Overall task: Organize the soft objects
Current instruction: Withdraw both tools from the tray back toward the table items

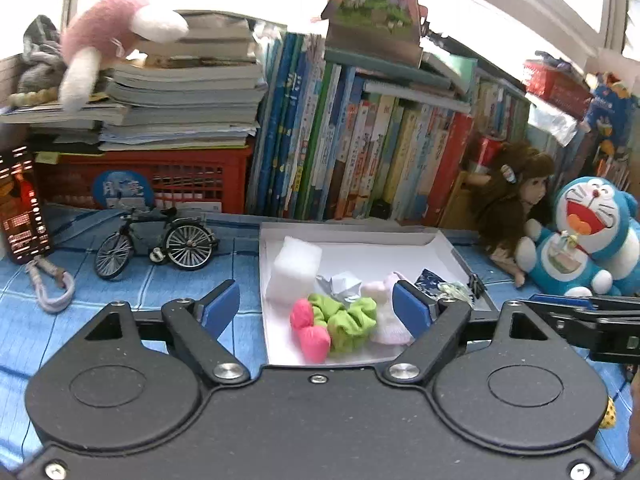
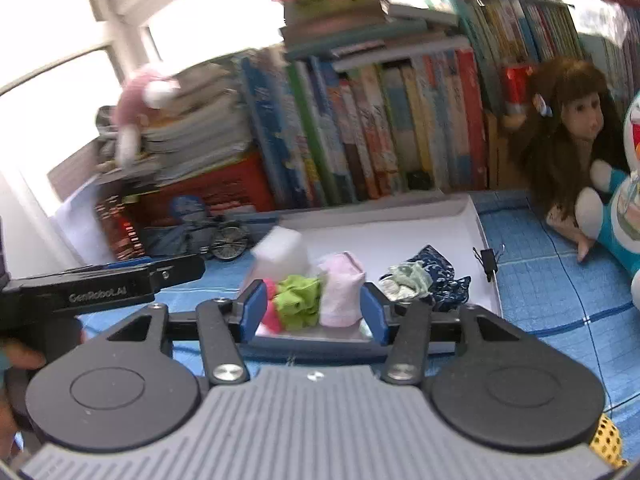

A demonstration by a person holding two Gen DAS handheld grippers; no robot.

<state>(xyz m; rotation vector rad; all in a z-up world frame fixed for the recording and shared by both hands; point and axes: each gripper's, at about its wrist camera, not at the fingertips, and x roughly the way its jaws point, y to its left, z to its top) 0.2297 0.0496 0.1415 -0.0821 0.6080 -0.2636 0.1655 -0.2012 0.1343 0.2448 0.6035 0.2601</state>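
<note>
A shallow white box lies on the blue cloth and holds soft things: a white foam block, a pink piece, a green scrunchie, a pale pink sock, a grey-blue cloth and a dark blue patterned cloth. My left gripper is open and empty, in front of the box. My right gripper is open and empty, near the box's front edge, its jaws framing the scrunchie and sock.
Books and a red crate line the back. A toy bicycle and a phone stand at the left. A doll and a blue plush cat sit at the right. A binder clip lies beside the box.
</note>
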